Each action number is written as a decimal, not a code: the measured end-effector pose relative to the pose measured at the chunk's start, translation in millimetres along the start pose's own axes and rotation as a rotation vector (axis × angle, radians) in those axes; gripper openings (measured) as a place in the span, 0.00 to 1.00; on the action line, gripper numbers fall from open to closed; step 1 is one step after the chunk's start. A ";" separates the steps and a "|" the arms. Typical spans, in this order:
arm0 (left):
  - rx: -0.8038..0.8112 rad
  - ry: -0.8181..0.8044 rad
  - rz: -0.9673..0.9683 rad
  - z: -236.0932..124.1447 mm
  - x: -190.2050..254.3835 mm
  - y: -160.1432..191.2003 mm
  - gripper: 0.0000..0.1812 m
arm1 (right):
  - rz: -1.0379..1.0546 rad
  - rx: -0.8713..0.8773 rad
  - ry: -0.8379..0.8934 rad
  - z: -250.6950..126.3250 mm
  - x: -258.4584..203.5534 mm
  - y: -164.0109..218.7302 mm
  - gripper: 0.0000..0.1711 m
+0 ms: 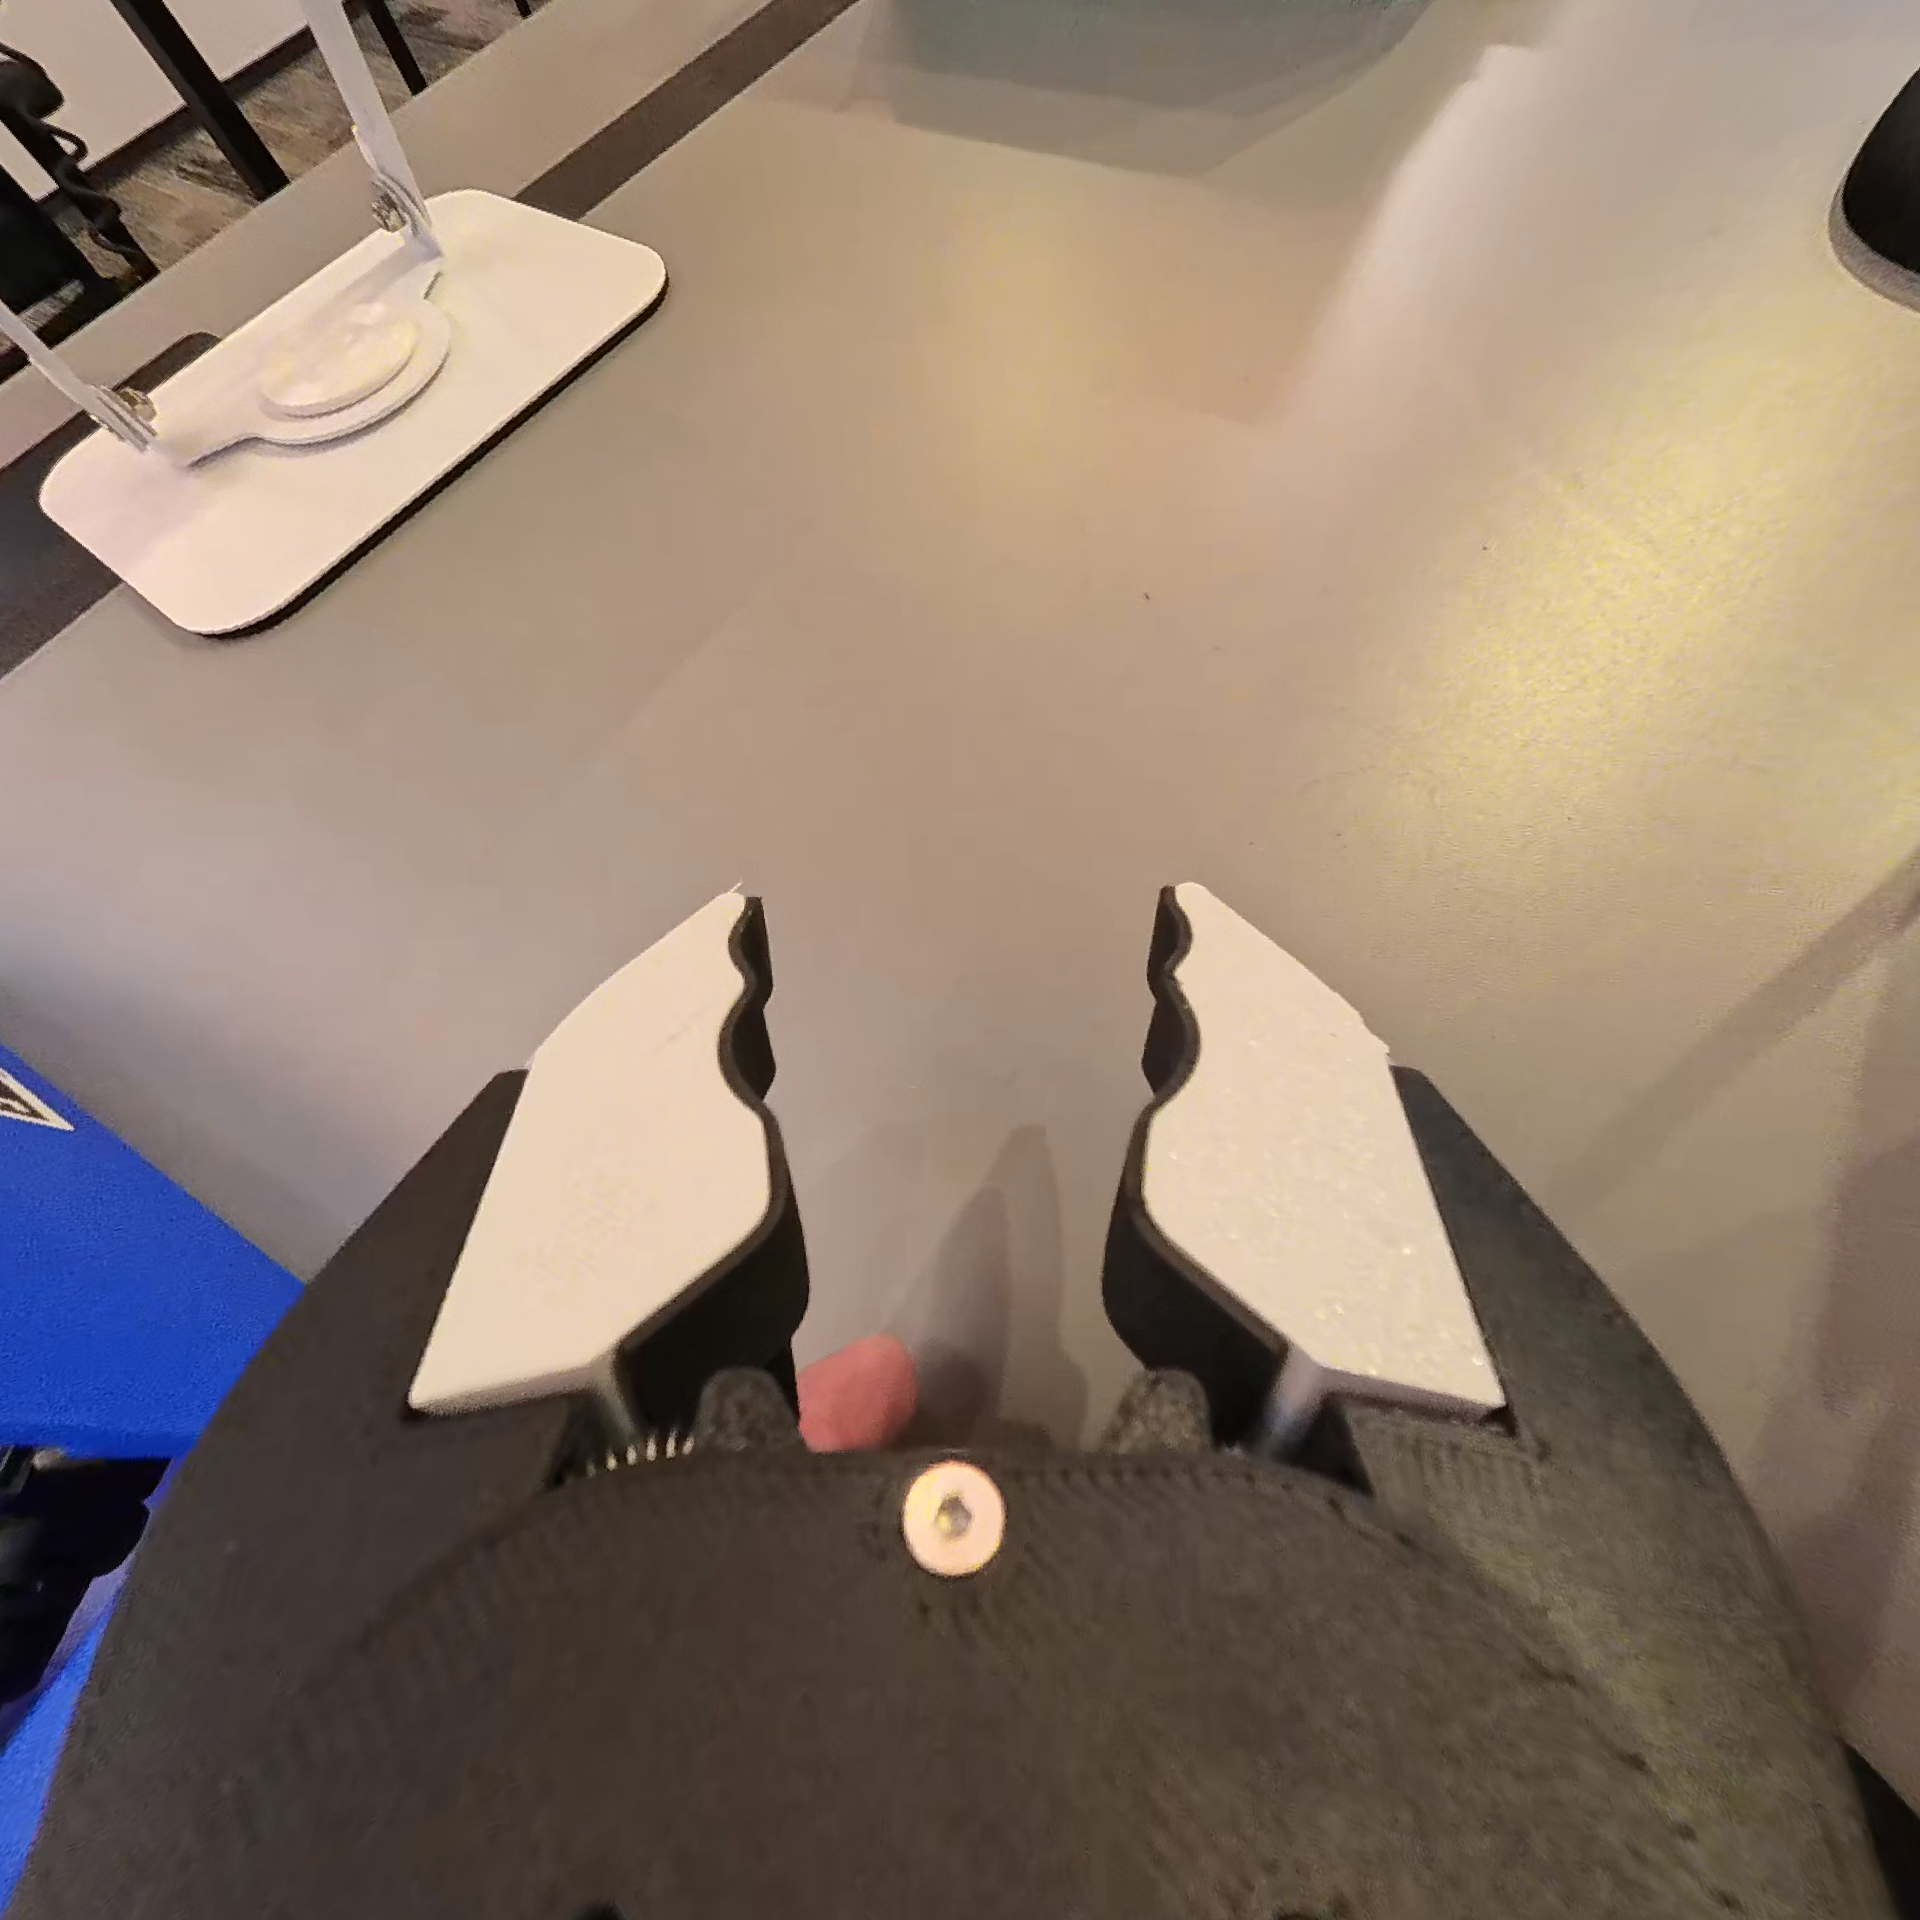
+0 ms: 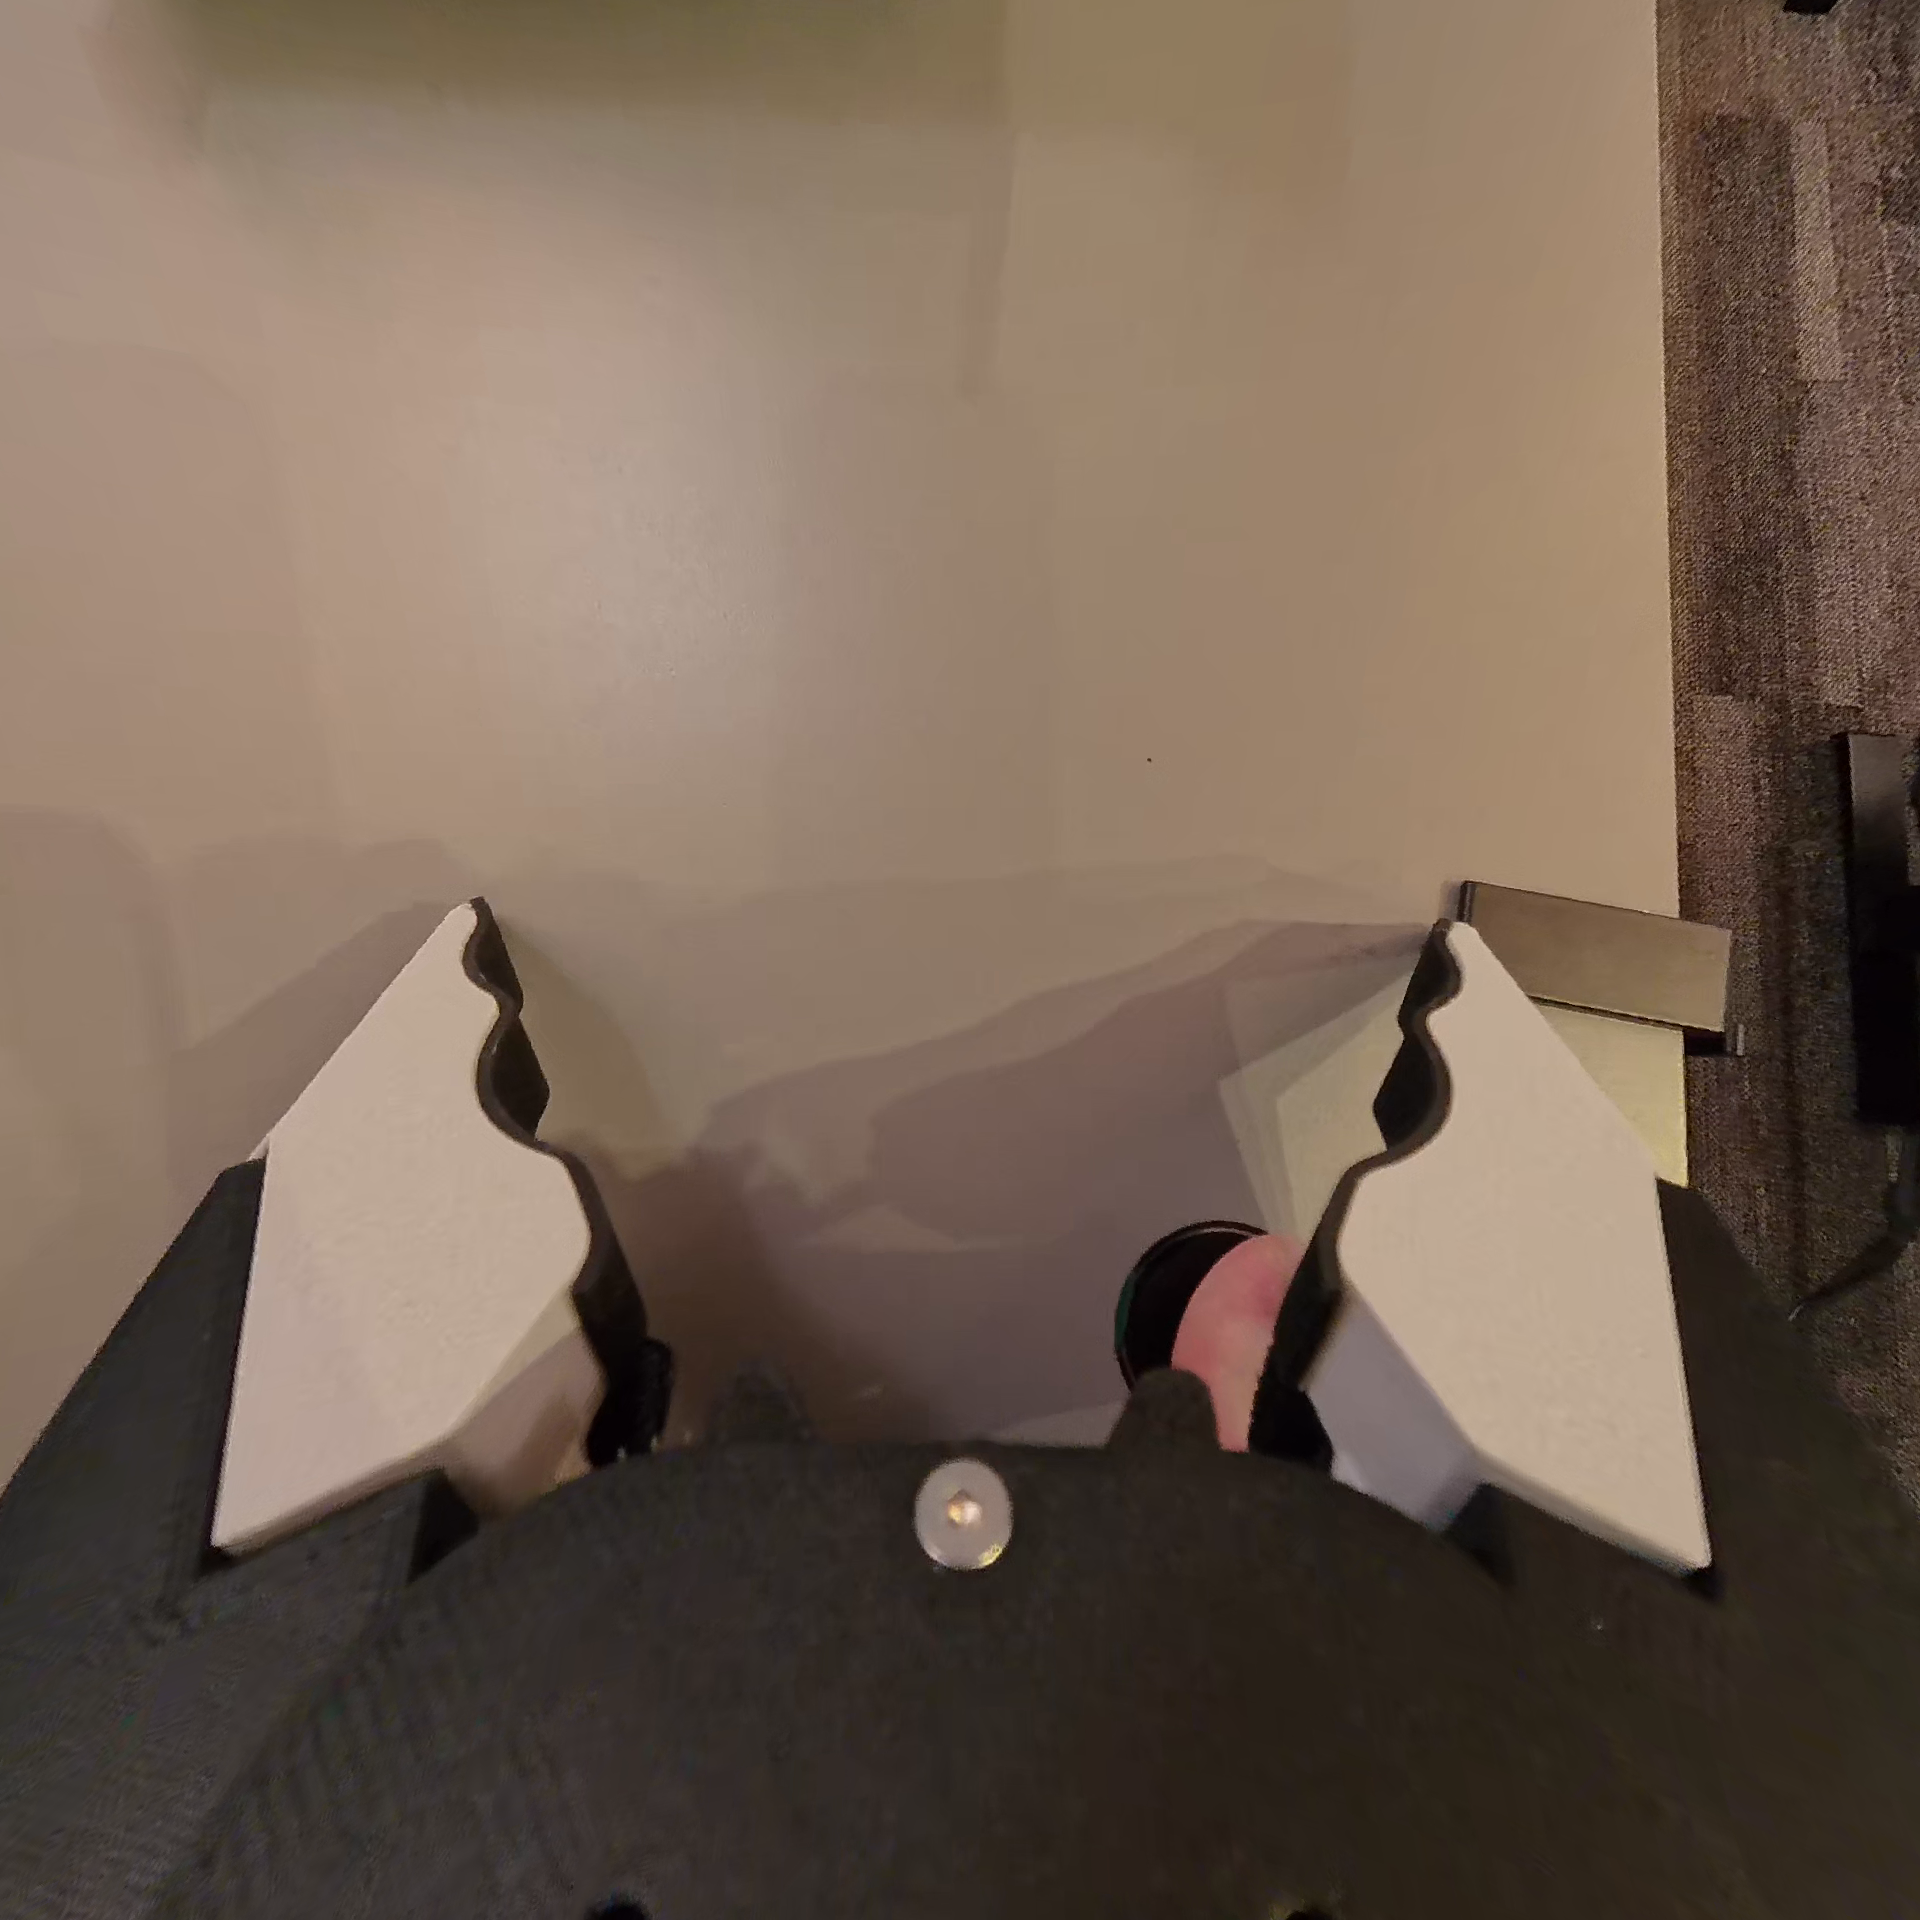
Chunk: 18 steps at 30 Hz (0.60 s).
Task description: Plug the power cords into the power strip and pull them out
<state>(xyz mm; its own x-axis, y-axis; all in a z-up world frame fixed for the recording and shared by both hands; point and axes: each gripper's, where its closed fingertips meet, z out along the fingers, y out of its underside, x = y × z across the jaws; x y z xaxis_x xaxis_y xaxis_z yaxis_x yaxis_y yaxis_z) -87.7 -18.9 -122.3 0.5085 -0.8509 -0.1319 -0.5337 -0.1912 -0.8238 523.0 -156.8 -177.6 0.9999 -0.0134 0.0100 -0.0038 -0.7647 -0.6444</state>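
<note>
1. Two tools show, one per view, and neither view shows any power cord or power strip; where they lie cannot be told.
2. Left tool [image 1: 961,904]: its white fingers [image 1: 623,1174] with black wavy inner pads stand spread apart, nothing between them, only bare grey bench [image 1: 935,623] beyond.
3. Right tool [image 2: 961,920]: its white fingers [image 2: 416,1195] are spread wider, also pinching nothing, above a pale bench top [image 2: 727,520].
4. Only the left wrist view shows a white flat stand base [image 1: 364,416] at 10 o'clock, resting on the bench, with two thin pale struts rising from it and running out of frame at the top.
5. That same view has a blue object [image 1: 94,1278] at 8 o'clock, cut off by the left edge, and a dark rounded shape [image 1: 1886,187] at 2 o'clock, cut off by the right edge; what either is cannot be told.
6. Only the right wrist view shows the bench edge at 3 o'clock, grey mottled carpet [image 2: 1787,416] beyond it, and a dark metal bracket [image 2: 1590,961] just past the right fingertip.
7. A black item [image 2: 1881,935] on the carpet at 3 o'clock is cropped and unclear.
8. A fingertip [image 1: 857,1392] shows near 6 o'clock between the left tool's fingers; another [image 2: 1231,1340] sits beside a black round part [image 2: 1153,1309] in the right view, partly hidden by the right finger.
</note>
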 end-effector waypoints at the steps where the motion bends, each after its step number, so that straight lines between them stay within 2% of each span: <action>1: 0.000 -0.002 -0.005 0.8 -0.5 1.2 0.38 | 0.000 0.000 0.000 0.9 0.2 0.7 0.93; 11: -0.018 0.012 -0.024 8.9 0.3 14.0 0.39 | 0.010 -0.026 0.007 11.5 -0.3 8.5 0.94; 14: 0.060 0.034 -0.039 2.9 0.9 5.1 0.38 | 0.007 -0.027 0.026 12.7 -2.0 8.6 0.94; 18: 0.167 -0.046 -0.032 -27.7 -14.9 -17.1 0.34 | -0.067 0.124 0.075 -7.9 -27.3 -45.3 0.94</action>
<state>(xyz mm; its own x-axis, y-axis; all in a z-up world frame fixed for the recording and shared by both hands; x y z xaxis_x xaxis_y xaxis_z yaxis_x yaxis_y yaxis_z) -104.8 -16.4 -90.9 0.5558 -0.8217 -0.1263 -0.3990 -0.1304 -0.9076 495.7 -126.8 -142.7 0.9938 -0.0169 0.1099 0.0691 -0.6805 -0.7295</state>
